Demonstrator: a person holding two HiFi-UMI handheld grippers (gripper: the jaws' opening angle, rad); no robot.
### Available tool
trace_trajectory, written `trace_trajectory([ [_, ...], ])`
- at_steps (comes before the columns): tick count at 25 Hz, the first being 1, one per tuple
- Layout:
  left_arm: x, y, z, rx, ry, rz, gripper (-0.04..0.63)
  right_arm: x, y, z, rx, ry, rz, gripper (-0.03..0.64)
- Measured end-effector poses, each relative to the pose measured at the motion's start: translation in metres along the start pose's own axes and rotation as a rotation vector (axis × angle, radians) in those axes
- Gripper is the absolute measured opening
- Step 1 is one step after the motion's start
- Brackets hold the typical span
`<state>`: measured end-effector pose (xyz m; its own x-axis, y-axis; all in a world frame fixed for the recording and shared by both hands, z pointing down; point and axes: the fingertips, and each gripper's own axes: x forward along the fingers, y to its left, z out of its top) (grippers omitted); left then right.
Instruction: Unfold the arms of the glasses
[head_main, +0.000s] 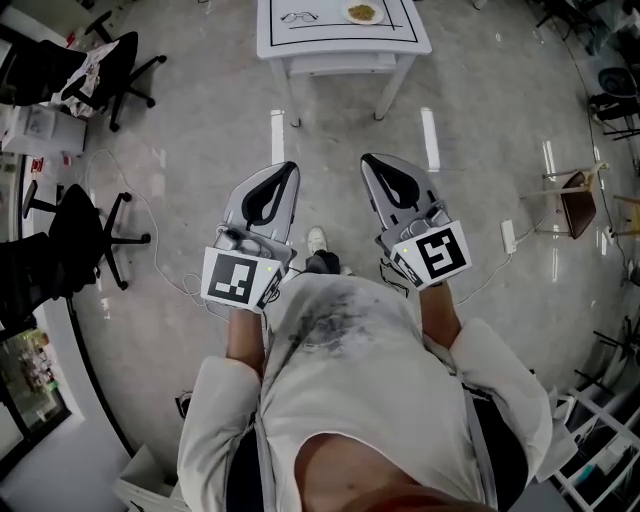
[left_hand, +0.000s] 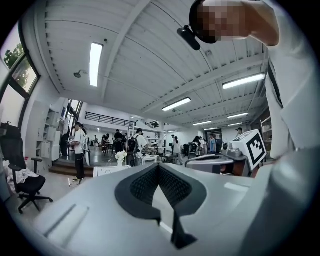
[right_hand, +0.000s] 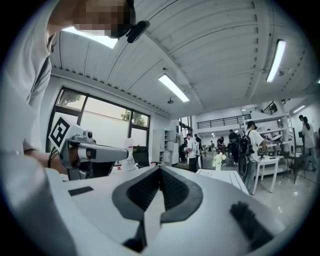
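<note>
white table (head_main: 330, 36) with black line border; thin dark glasses (head_main: 298, 16); grey left gripper (head_main: 291, 166) and right gripper (head_main: 367, 159), black pads (head_main: 262, 203), black-white square markers (head_main: 238, 278); pale grey floor (head_main: 200, 140).

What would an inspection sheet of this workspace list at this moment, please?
Surface: white table, ahead of the person, apart from both tools.
Job's things: glasses lie on the table; arm position too small to tell.
Clutter: plate with food, beside the glasses.
Grippers: left tool and right tool both shut and empty, held in front of the torso.
Cables: white cable on the floor at left; power strip at right.
Surroundings: office chair at left; people standing far off.
</note>
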<state>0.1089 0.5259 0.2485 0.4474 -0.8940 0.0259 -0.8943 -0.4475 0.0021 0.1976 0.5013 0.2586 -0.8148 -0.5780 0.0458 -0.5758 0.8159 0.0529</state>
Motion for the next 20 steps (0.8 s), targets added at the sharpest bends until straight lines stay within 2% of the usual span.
trace_trajectory([
  [7, 0.023, 0.056, 0.003, 0.001, -0.008, 0.0, 0.009, 0.057, -0.008, 0.003, -0.023, 0.018, -0.009, 0.015],
  [11, 0.03, 0.083, -0.001, -0.013, 0.015, 0.01, 0.009, 0.079, -0.014, 0.003, -0.034, 0.024, -0.026, 0.015],
  [20, 0.059, 0.115, -0.009, -0.018, 0.012, -0.02, 0.009, 0.118, -0.038, 0.002, -0.024, 0.03, -0.032, 0.015],
])
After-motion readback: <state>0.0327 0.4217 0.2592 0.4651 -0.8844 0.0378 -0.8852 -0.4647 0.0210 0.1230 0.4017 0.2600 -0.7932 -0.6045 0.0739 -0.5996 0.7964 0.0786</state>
